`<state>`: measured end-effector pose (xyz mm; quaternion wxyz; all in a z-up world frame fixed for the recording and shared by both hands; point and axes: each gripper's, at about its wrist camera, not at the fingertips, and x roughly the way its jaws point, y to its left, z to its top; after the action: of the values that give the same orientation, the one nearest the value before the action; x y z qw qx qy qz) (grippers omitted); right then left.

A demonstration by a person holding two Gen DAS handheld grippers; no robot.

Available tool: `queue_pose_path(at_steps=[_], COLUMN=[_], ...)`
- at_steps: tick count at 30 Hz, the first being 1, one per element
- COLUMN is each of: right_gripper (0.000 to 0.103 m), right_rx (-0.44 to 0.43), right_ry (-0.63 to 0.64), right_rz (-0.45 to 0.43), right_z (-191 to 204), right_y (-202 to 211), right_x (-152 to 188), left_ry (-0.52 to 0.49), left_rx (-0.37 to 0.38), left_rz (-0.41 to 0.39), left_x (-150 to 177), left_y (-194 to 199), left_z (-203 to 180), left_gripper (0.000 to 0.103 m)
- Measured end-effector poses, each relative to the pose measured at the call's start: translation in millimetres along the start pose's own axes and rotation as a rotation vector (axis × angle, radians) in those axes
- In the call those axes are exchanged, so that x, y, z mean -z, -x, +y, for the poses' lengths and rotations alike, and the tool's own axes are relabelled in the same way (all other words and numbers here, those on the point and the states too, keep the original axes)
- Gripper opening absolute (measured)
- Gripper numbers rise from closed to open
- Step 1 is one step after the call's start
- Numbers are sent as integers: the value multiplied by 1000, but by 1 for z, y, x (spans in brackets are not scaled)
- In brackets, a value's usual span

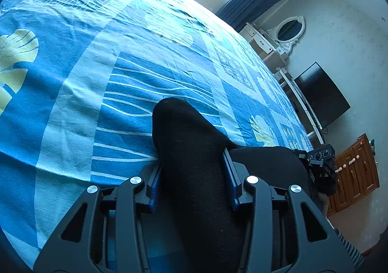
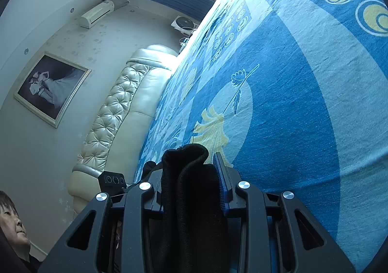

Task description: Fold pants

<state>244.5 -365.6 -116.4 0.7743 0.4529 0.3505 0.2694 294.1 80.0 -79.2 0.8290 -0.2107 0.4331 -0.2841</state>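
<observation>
One pair of black knit fabric pants [image 1: 194, 151] lay bunched over the blue leaf-patterned cotton bedsheet [image 1: 80, 93], near its close edge, and filled the space between both tongs. The left gripper [image 1: 192, 159] was clenched on a thick fold of the pants, blue pads pressed against the cloth on both sides. The right gripper [image 2: 192, 166] was clamped on another bunch of the same pants; its right blue pad [image 2: 222, 176] showed, the left one was hidden by fabric. The cloth blocked the forward view from each camera.

Only the left wrist view showed one black flat television [image 1: 322, 96], one oval white-framed mirror [image 1: 289, 29] and one brown wooden cabinet [image 1: 356, 171], all beyond the sheet's far side. Only the right wrist view showed one cream tufted leather headboard [image 2: 118, 113], one framed picture [image 2: 52, 87], one white wall air conditioner [image 2: 97, 13] and a person [image 2: 12, 222] at the lower left corner.
</observation>
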Motion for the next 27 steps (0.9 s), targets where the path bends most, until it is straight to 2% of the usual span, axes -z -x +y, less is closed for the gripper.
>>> queue_pose_path(at_steps=[4, 6, 8, 10, 13, 15, 17, 21, 24, 27], right_gripper=[33, 37, 42, 48, 64, 69, 70, 74, 77, 79], right_rx=[-19, -46, -61, -71, -90, -51, 34, 162, 168, 142], right_ry=[-6, -14, -33, -76, -151, -159, -126, -48, -46, -66], right_rz=[0, -1, -8, -54, -160, -181, -161, -84, -50, -36], right_z=[-2, -2, -1, 0, 1, 5, 13, 29, 35, 39], right_y=[1, 3, 6, 16, 44, 64, 80, 100, 105, 103], right_x=[0, -1, -1, 1, 12, 21, 32, 63, 84, 97], left_ry=[-1, 2, 4, 6, 37, 97, 142, 142, 100, 115], left_rx=[16, 23, 39, 37, 64, 94, 108, 73, 18, 4], left_rz=[-4, -10, -19, -38, -34, -25, -28, -3, 12, 17], left_x=[0, 0, 2, 4, 8, 14, 23, 47, 70, 89], left_y=[1, 3, 8, 19, 32, 42, 53, 71, 82, 91], left_z=[0, 0, 0, 1, 6, 14, 20, 14, 2, -6], left_gripper=[47, 52, 67, 76, 88, 88, 88, 88, 89, 92])
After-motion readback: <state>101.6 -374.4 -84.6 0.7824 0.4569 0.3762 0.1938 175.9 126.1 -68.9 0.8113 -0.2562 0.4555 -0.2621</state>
